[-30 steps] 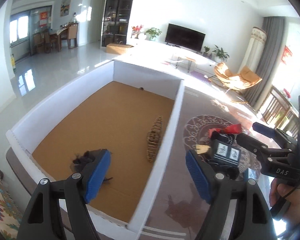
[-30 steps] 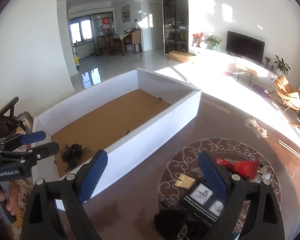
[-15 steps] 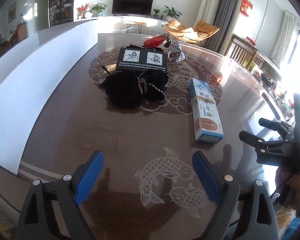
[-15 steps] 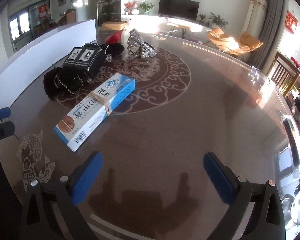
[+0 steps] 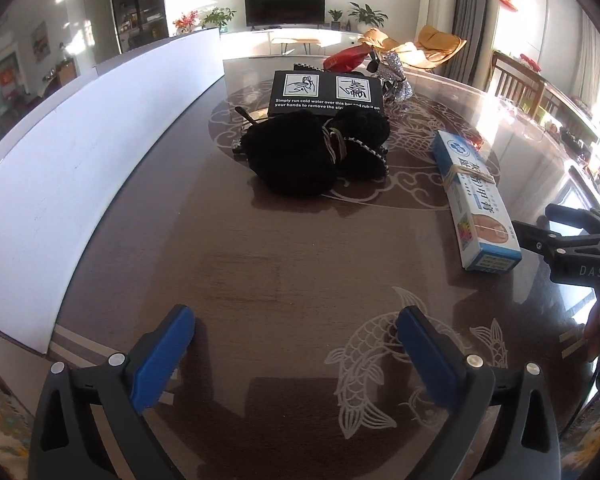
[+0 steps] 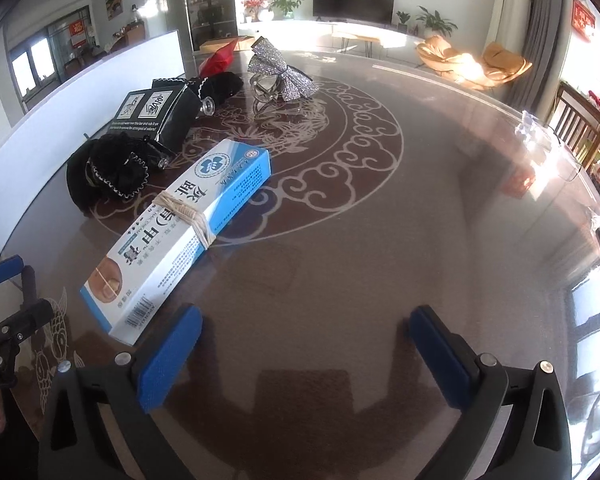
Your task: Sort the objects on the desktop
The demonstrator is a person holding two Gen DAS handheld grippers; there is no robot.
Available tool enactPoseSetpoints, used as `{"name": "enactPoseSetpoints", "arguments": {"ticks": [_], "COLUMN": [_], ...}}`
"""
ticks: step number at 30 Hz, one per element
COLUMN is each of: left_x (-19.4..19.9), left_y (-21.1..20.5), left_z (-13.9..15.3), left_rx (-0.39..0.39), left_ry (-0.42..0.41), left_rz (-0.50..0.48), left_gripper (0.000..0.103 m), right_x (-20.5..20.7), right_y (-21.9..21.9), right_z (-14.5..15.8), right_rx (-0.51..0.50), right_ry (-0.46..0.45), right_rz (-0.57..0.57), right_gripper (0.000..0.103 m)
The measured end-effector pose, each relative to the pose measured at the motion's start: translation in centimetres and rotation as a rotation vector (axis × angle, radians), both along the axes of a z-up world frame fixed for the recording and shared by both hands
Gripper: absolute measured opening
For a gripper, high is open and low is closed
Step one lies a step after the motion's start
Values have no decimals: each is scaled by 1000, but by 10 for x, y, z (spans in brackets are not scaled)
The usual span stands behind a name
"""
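While both grippers hang over it with nothing between their pads, the table (image 5: 284, 264) takes up most of each view, a dark glossy top with a pale scroll ring and fish drawn on it. Along its left edge stands the white wall of a box (image 5: 80, 152), its inside hidden from here. Near the table's middle lies a black carton (image 5: 326, 94) with two white pictures on its lid, and just in front of it, touching it, a black fluffy bundle (image 5: 300, 156) edged with silver trim. To the right of that bundle, apart from it, a long blue-and-white carton (image 6: 180, 236) lies flat with a rubber band round its middle; its near end sits just beside the right gripper's left pad. Behind the black carton are a silver bow (image 6: 282, 74) and a red pouch (image 6: 220, 56), close together. The left gripper (image 5: 296, 354) has just been opening and its jaws stand wide apart over bare tabletop. The right gripper (image 6: 306, 354) has likewise been opening and is spread wide, empty.
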State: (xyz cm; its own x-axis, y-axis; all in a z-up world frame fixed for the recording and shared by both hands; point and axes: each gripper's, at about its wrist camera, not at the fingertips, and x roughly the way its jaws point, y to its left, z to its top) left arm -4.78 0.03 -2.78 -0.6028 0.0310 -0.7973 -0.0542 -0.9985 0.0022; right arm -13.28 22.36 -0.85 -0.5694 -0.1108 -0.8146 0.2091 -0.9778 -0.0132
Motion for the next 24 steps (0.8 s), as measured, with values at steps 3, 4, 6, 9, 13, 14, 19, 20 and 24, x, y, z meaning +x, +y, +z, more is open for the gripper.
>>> {"name": "enactPoseSetpoints", "arguments": {"ticks": [3, 4, 6, 9, 13, 14, 19, 20, 24], "left_x": [0, 0, 1, 3, 4, 4, 5, 6, 12], "left_y": [-5, -6, -7, -7, -7, -6, -4, -4, -6], "left_z": [-1, -1, -2, -3, -3, -3, -4, -4, -5], "left_rx": [0, 1, 1, 1, 4, 4, 1, 2, 1], "left_ry": [14, 18, 27, 43, 57, 58, 66, 70, 85], "left_rz": [11, 12, 13, 19, 25, 28, 64, 70, 72], "left_gripper": [103, 103, 103, 103, 103, 103, 103, 103, 103], "right_x": [-7, -7, -6, -6, -6, -6, -6, -6, -7], "right_y": [-6, -6, -6, -6, -6, -6, -7, -7, -7], "right_z": [0, 0, 0, 0, 0, 0, 0, 0, 0], "right_rx": [-1, -1, -1, -1, -1, -1, -1, -1, -1], "right_ry": [-1, -1, -1, 0, 0, 0, 0, 0, 0], "right_rz": [4, 4, 4, 3, 3, 3, 3, 3, 3], "right_gripper": [103, 103, 103, 103, 103, 103, 103, 103, 103]}}
